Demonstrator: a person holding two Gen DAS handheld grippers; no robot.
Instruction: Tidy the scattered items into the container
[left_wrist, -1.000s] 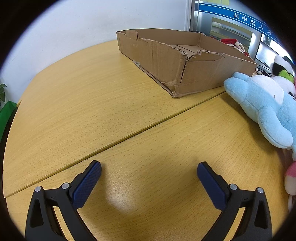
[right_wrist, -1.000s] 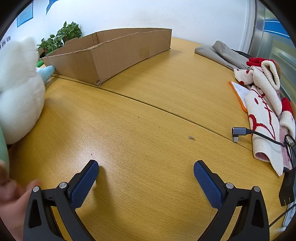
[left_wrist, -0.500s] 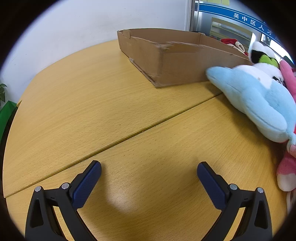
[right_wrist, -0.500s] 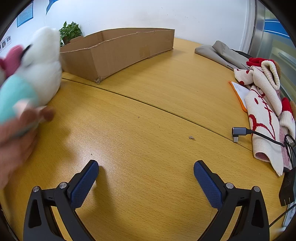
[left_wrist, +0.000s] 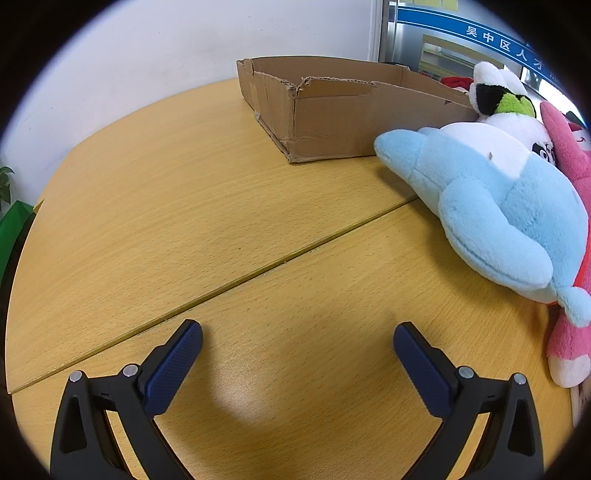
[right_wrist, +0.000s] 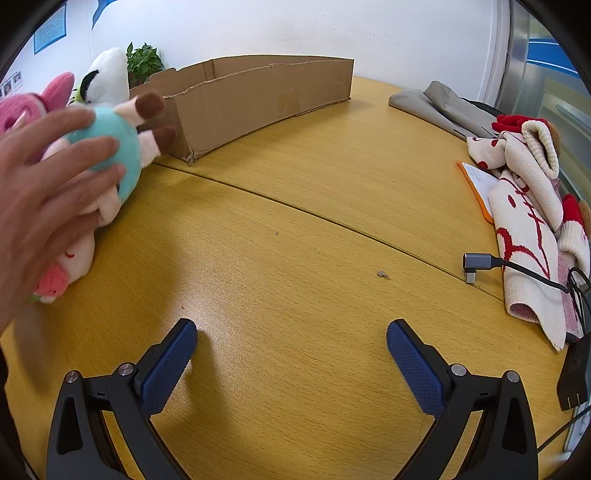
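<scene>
Ahead of my left gripper (left_wrist: 297, 345), bare table (left_wrist: 177, 206) runs free to the cardboard box (left_wrist: 332, 118); the blue plush (left_wrist: 491, 206) heaped with a pink plush (left_wrist: 565, 347) blocks the right. Before my right gripper (right_wrist: 291, 343), the centre is open. A hand (right_wrist: 40, 192) on plush toys (right_wrist: 110, 144) bars the left; knitted cloth (right_wrist: 528, 229) and a cable plug (right_wrist: 478, 263) bar the right.

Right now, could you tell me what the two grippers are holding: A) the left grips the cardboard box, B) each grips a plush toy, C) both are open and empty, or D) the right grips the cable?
C: the left gripper and right gripper both show spread fingers over bare table.
</scene>
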